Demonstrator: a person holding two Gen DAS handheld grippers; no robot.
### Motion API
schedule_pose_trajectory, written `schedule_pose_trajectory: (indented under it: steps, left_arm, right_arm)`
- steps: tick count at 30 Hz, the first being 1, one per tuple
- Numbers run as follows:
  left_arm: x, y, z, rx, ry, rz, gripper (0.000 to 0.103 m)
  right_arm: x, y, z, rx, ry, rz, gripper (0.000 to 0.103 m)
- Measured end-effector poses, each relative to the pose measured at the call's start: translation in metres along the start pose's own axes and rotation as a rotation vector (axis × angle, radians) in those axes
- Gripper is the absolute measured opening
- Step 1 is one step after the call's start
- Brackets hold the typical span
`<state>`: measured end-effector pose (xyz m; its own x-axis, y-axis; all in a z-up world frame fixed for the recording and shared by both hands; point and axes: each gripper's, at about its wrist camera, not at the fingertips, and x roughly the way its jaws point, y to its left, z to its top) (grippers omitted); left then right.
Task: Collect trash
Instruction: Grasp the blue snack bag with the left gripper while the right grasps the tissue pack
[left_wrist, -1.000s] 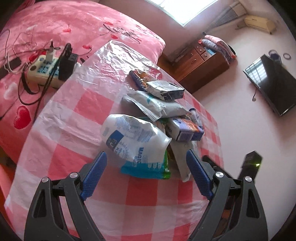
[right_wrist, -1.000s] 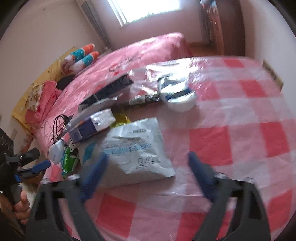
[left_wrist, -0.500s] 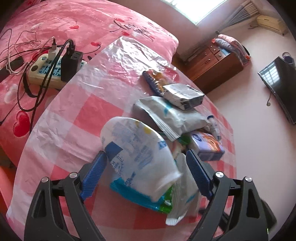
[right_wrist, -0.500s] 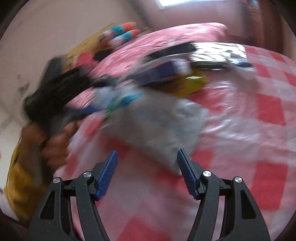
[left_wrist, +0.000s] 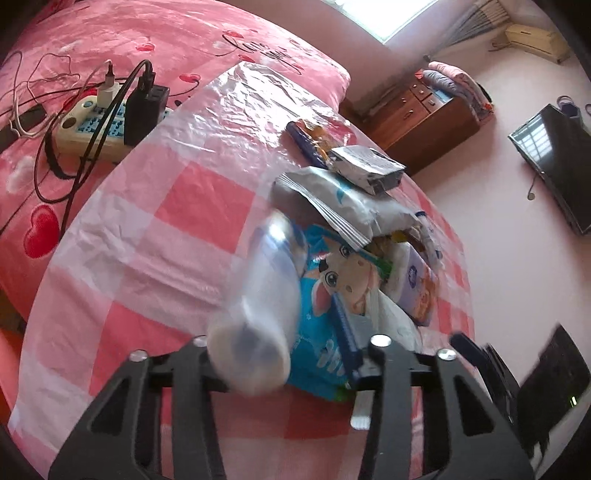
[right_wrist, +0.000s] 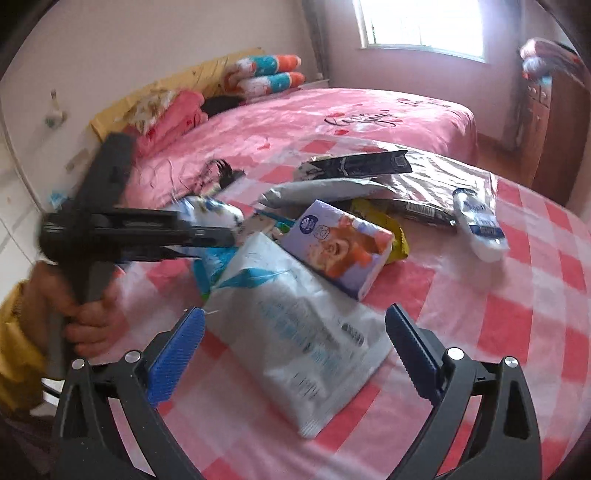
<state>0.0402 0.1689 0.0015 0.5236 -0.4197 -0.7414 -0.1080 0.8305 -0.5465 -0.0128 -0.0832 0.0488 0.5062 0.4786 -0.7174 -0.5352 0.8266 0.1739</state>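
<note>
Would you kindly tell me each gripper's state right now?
Left gripper: jaws just closed on the crumpled white plastic bag.
Right gripper: jaws just opened wide, holding nothing.

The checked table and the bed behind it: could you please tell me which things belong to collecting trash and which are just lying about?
Trash to collect:
- white bag pinched in the left gripper
- grey pouch before the open right gripper
- tissue pack
- cow-print wrapper

Lying about:
- power strip
- pillows
- television
</note>
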Motion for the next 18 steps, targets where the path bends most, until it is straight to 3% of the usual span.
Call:
schedule_pose_trajectory:
  steps: [5,10,13,15,17,18]
  left_arm:
    - [-0.006,-0.005,-0.007,0.056,-0.021,-0.006,0.028]
    - [-0.008,-0.01,-0.01,0.078,-0.025,-0.008,0.027]
    - [-0.011,-0.014,-0.014,0.133,0.002,-0.016,0.027]
    - [-0.021,-0.018,-0.019,0.186,0.03,-0.026,0.031]
    - [-0.048,-0.018,-0.023,0.247,0.013,-0.084,0.048]
    - [-0.066,-0.016,-0.022,0.28,-0.029,-0.058,0.066]
  right_arm:
    - [0.014,-0.028,0.009,0.16,-0.026,-0.004,0.097]
    - [0.031,-0.053,0.014,0.355,-0.006,0.039,0.097]
    - [0.037,-0.053,0.019,0.41,-0.026,0.061,0.097]
    - [0.039,-0.051,0.022,0.415,-0.036,0.056,0.097]
    - [0.043,-0.05,0.024,0.418,-0.041,0.068,0.097]
    - [0.044,-0.049,0.023,0.417,-0.04,0.064,0.097]
